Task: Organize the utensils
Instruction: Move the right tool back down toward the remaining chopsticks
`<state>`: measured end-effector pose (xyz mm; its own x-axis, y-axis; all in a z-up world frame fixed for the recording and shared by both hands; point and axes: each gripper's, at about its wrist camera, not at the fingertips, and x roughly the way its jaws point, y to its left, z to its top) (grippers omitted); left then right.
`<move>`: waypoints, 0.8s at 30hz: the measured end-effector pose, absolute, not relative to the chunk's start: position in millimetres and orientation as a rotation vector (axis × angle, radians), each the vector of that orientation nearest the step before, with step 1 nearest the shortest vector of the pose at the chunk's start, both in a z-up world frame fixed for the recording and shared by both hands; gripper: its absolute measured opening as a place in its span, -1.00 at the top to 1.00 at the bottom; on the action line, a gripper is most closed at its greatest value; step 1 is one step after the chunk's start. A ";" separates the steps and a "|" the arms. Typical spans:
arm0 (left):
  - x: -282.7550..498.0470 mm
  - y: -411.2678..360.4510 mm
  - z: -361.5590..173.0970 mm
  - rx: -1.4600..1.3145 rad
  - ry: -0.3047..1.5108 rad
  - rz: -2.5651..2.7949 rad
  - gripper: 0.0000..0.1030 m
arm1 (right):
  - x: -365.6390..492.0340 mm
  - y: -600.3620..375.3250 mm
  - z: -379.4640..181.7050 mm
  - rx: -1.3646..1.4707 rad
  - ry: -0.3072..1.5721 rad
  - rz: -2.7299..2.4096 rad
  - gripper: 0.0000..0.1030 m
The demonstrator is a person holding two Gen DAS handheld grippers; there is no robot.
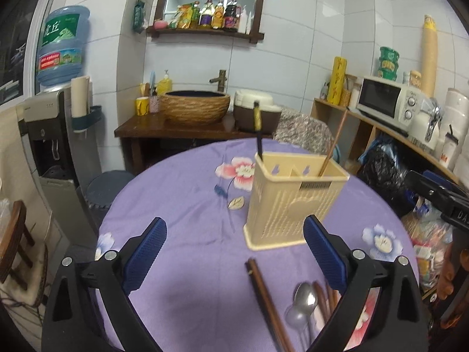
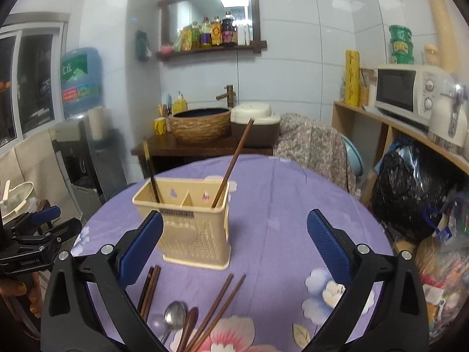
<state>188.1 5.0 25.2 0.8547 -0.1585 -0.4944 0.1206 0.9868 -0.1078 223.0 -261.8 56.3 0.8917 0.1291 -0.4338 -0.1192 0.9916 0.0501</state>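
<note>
Left tool (image 1: pixel 234 252): nearest the left camera, jaws spread wide and empty, hovering over the tabletop just short of the holder.
Right tool (image 2: pixel 234 245): likewise spread wide and holding nothing, its left pad (image 2: pixel 140 245) overlapping the holder's front corner in view; contact cannot be told.
Tabletop (image 2: pixel 293 205): round, under a purple flowered cloth, carrying the holder and every loose utensil.
Utensil holder (image 1: pixel 293 202): cream plastic, perforated, upright near the middle, split by a divider into compartments.
Brown chopstick (image 2: pixel 233 164): standing tilted in the holder's right compartment, leaning right.
Dark utensil (image 1: pixel 258 135): black handle with a yellow band, standing in the left compartment; its type is unclear.
Loose chopsticks (image 2: pixel 217 311): one crossed pair and a second pair (image 2: pixel 150 290) lying flat at the near edge, still to be sorted.
Spoons (image 2: pixel 173 319): two metal ones lying among the loose sticks, bowls overlapping, beside a dark wooden handle.
Stage, as judged: early; two pieces stand in the holder, most still lie outside.
Risk, tipping: the holder looks light, so a pad brushing its wall during a reach could shove or topple it.
Risk, pickup: thin sticks lying flat on soft cloth may roll or snag the fabric, and pinching one of a touching pair may drag its neighbour.
Risk, collision: both tools work the same small pile, so they could knock together.
</note>
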 end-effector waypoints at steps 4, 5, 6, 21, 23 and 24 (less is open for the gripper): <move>177.9 16.0 -1.2 -0.087 0.581 -0.111 -0.81 | 215.0 -260.0 25.0 0.027 0.520 0.106 -0.89; 174.6 17.7 -6.0 -0.087 0.587 -0.105 -0.81 | 214.0 -258.9 15.0 0.025 0.546 0.103 -0.89; 170.9 19.2 -11.5 -0.088 0.596 -0.100 -0.82 | 213.3 -258.0 6.4 0.022 0.567 0.099 -0.89; 156.0 26.1 -62.3 -0.099 0.723 -0.075 -0.81 | 207.8 -256.6 -77.9 0.070 0.793 0.064 -0.89; 155.9 24.1 -66.0 -0.089 0.734 -0.078 -0.81 | 208.0 -253.5 -87.4 0.066 0.820 0.069 -0.89; 156.6 22.3 -68.3 -0.086 0.743 -0.082 -0.79 | 208.5 -252.3 -90.4 0.063 0.831 0.069 -0.89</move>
